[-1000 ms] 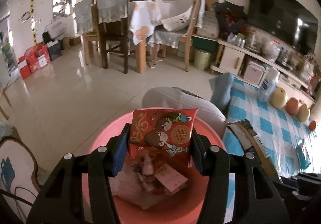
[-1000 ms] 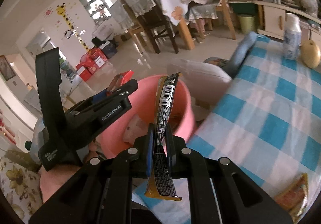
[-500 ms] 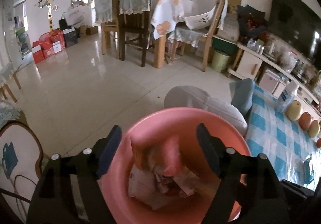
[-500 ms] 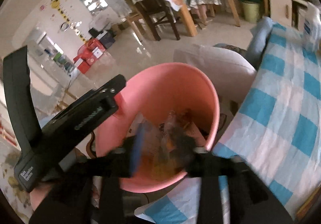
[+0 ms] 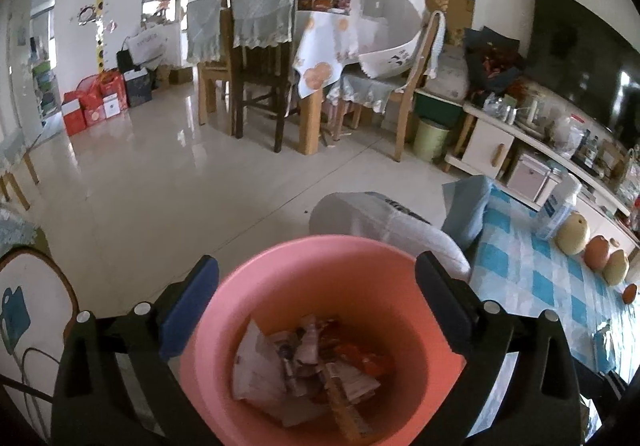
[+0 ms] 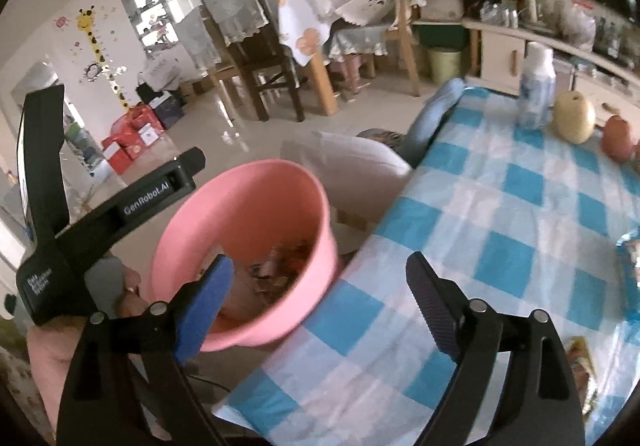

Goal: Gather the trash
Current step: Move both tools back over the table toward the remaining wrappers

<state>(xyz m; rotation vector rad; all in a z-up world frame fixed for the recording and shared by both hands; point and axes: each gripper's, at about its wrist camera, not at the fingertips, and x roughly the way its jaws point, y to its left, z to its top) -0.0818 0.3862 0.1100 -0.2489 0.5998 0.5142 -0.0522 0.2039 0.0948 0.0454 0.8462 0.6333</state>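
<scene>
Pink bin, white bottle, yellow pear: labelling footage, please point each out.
pink bin [image 5: 304, 258], left wrist view, far rim
white bottle [image 6: 536, 86], right wrist view, body
yellow pear [image 6: 574, 118], right wrist view, middle

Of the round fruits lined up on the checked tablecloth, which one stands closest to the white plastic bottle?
The pale yellow pear-like fruit, right beside the white bottle; the reddish fruit sits farther along.

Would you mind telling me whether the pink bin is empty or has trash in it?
It has trash in it: the pink bin holds crumpled wrappers across its bottom, well below the rim.

bright daylight, glare on floor [image 5: 168, 150], fisheye-warped edges, slight blur.
</scene>
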